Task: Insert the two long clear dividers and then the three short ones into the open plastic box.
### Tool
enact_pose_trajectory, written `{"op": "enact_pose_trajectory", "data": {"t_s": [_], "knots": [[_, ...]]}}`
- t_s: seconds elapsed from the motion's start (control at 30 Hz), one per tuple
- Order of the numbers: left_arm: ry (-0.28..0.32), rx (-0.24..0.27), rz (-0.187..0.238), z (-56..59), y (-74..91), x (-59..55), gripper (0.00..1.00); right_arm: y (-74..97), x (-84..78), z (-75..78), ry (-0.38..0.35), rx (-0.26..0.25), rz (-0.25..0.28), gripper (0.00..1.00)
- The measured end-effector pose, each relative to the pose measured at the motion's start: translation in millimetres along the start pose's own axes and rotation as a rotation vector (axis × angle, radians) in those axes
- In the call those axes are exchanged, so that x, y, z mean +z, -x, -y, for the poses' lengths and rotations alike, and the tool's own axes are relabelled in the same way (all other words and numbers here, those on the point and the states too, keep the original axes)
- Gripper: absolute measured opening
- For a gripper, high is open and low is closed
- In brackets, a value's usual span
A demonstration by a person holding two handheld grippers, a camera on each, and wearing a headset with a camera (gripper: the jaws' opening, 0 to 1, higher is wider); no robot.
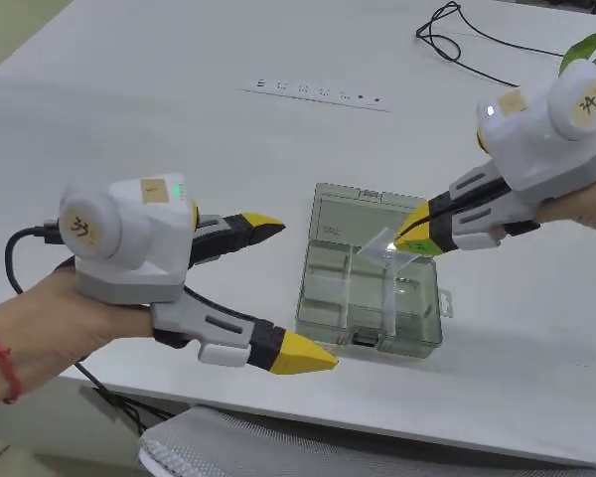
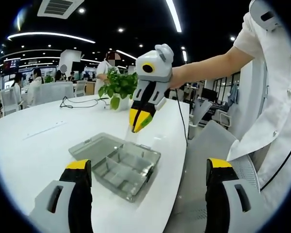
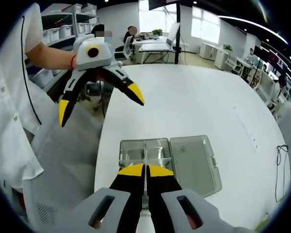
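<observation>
The open clear plastic box [image 1: 323, 298] lies near the table's front edge, its lid [image 1: 363, 211] flat behind it. Clear dividers stand inside it. My right gripper [image 1: 409, 237] hovers over the box's right part, shut on a clear divider [image 1: 385, 248] that slants down into the box. My left gripper [image 1: 308, 295] is open and holds nothing, just left of the box. In the left gripper view the box [image 2: 103, 156] sits beyond my left gripper [image 2: 148, 167], with the right gripper [image 2: 139, 121] above it. In the right gripper view my right gripper [image 3: 145, 170] points down at the box [image 3: 131, 151].
A white power strip [image 1: 318, 92] lies farther back on the white table [image 1: 159, 149]. A black cable [image 1: 457, 35] and a green plant [image 1: 594, 50] sit at the far right. A mesh chair back [image 1: 209, 447] stands under the front edge. People sit at desks in the background.
</observation>
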State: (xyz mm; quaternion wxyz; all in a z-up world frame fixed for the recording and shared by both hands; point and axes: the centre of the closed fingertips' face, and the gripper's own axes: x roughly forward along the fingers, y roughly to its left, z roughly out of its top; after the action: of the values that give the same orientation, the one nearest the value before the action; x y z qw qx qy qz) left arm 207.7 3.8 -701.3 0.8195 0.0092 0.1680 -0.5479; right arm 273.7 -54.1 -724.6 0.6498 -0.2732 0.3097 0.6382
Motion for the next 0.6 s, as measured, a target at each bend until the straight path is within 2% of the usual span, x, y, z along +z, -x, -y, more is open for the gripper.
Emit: {"op": "enact_pose_trajectory", "data": {"t_s": [0.43, 0.6], "knots": [[0.012, 0.009, 0.005, -0.3, 1.8, -3.0, 1.00, -13.6, -19.0, -0.2, -0.015, 0.006, -0.030, 0.03], [0.019, 0.008, 0.016, 0.6, 2.0, -1.2, 1.00, -15.4, -20.3, 0.5, -0.030, 0.006, -0.023, 0.03]]}}
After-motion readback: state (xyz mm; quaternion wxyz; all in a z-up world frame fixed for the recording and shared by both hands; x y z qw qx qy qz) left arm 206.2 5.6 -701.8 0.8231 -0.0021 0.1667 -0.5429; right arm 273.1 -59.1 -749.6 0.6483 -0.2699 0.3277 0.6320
